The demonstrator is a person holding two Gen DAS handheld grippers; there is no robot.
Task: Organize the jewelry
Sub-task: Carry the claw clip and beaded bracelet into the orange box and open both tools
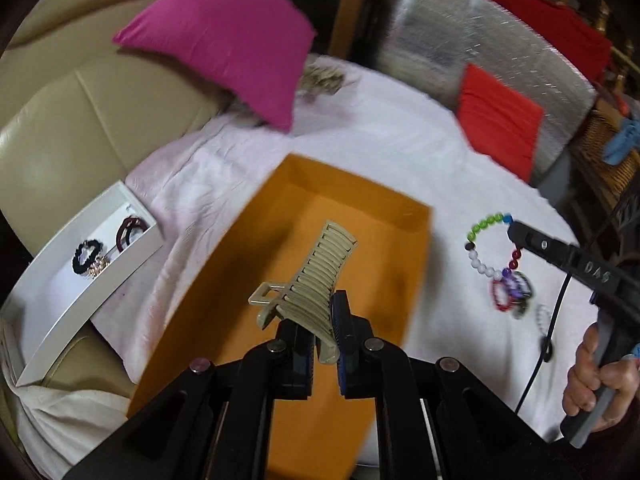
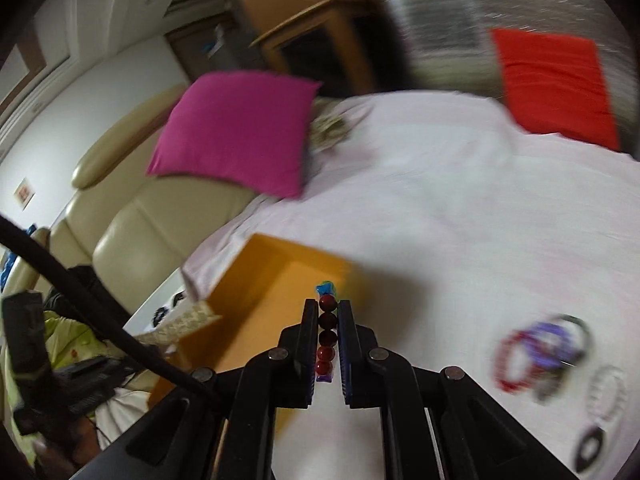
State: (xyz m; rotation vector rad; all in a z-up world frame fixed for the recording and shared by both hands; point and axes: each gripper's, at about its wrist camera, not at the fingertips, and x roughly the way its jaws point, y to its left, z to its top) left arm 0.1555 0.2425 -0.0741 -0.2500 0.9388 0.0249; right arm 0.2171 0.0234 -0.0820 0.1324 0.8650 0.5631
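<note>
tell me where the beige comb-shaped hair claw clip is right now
In the left wrist view, the beige plastic comb-toothed hair claw clip is clamped in the left gripper, held over the open orange cardboard box on the white sheet.

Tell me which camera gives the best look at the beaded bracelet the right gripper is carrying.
The left wrist view: the beaded bracelet hangs from the right gripper as a near-complete loop over the white cloth. The right wrist view shows only a row of dark red beads between the pads.

A white sheet (image 1: 360,152) covers the surface. On it lie an open orange box (image 1: 416,216), a pink cushion (image 1: 216,36), a red cushion (image 1: 496,120) and a bracelet pile (image 1: 512,290).
</note>
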